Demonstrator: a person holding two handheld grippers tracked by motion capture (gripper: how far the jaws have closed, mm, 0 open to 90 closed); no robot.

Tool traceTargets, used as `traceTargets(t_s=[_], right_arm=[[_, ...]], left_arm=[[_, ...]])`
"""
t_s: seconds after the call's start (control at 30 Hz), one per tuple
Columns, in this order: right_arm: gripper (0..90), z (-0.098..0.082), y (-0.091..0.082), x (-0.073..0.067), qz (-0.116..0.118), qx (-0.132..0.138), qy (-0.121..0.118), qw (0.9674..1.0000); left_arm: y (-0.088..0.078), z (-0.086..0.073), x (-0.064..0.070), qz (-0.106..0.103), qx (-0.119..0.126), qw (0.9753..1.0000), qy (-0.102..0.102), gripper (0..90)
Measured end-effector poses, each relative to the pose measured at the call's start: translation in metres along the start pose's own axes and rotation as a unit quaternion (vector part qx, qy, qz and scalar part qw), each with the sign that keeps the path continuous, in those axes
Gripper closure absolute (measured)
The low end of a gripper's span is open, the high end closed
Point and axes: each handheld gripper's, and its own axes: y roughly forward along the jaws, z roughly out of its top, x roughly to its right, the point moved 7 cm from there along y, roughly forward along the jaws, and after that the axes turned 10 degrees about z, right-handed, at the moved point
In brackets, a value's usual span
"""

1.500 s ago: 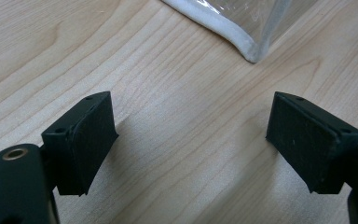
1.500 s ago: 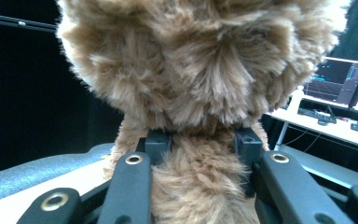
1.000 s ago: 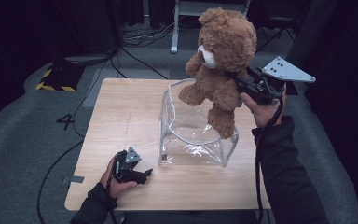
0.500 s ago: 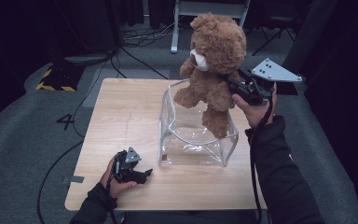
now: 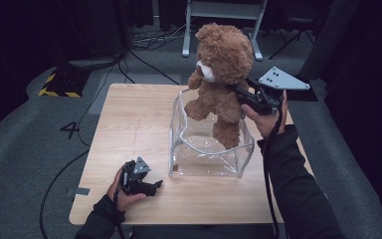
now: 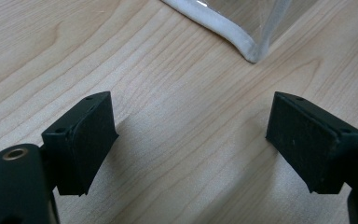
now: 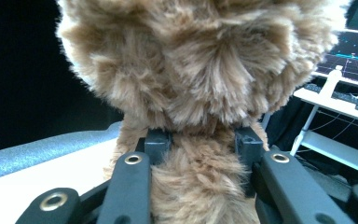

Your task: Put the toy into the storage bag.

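A brown teddy bear (image 5: 223, 79) hangs upright over a clear plastic box (image 5: 189, 154) in the middle of the wooden table, its legs down inside the box. My right gripper (image 5: 238, 93) is shut on the teddy bear from behind, at the neck; in the right gripper view the fur (image 7: 200, 93) bulges between the two black jaws. My left gripper (image 5: 154, 186) rests on the table in front of the box's left corner, open, with bare wood between its pads (image 6: 86, 140). The box's corner (image 6: 254, 46) lies just beyond them.
The table (image 5: 129, 124) has free wood on its left half and along the front edge. Cables (image 5: 144, 55) and a white metal stand (image 5: 219, 15) lie on the grey floor behind. A yellow-and-black striped block (image 5: 59, 84) sits at the far left.
My right gripper has carried the teddy bear down and to the left, so its legs now sit deeper in the box. The left gripper has stayed put.
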Motion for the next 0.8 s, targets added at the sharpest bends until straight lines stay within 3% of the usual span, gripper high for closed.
traceTargets(t_s=[0.8], right_arm=[[65.1, -0.029, 0.005, -0.002, 0.028, -0.022, 0.001, 0.9994]], left_arm=[[0.0, 0.0, 0.0, -0.001, 0.0, 1.0, -0.001, 15.8]])
